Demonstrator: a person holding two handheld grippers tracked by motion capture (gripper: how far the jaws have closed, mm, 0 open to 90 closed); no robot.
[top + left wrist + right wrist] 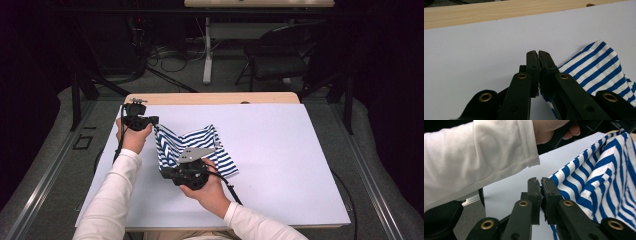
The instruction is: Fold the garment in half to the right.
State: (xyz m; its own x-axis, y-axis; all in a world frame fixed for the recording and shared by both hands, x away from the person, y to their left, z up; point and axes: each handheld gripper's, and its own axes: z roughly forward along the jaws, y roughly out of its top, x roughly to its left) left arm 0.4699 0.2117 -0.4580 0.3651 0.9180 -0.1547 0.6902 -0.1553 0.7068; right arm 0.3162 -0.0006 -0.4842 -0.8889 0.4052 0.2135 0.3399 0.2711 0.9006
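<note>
- High view: a blue-and-white striped cloth [197, 150] lies crumpled on the white desk [280, 150], left of centre, stretched between both grippers.
- Left gripper view: the left gripper [538, 53] is clenched on the cloth's edge.
- Right gripper view: the right gripper [541, 181] pinches another folded, raised edge.

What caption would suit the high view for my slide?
Both grippers, left gripper and right gripper, pinch one edge of a blue-and-white striped cloth above the white table.

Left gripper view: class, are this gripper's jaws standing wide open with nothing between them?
No, the left gripper has its jaws closed on an edge of the striped cloth.
</note>
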